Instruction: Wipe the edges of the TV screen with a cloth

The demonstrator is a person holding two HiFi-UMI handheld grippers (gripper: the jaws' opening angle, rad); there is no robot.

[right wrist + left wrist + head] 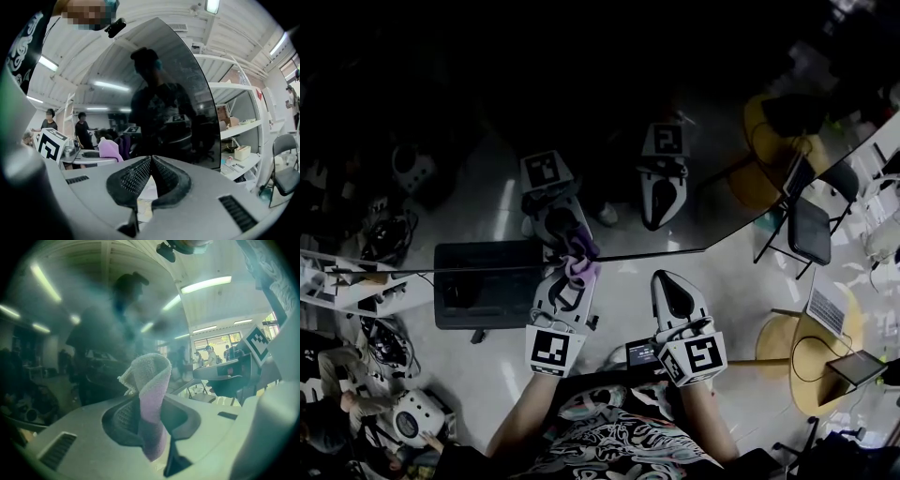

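Cloth (151,376) in left gripper (151,417)

Shared lab or workshop-style workroom. Open white shelving (239,126) holds boxes (243,152) under a ribbed white ceiling (154,11) with strip lights (206,284). A round wooden table (806,375) carries a laptop (828,309), with a folding chair (809,228) near it. Cables (389,345) tangle on the pale floor (502,375). People (85,126) stand in the background.

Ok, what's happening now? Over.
Left gripper shut on cloth, cloth at TV edge. Right gripper shut, empty. Nothing in the way.
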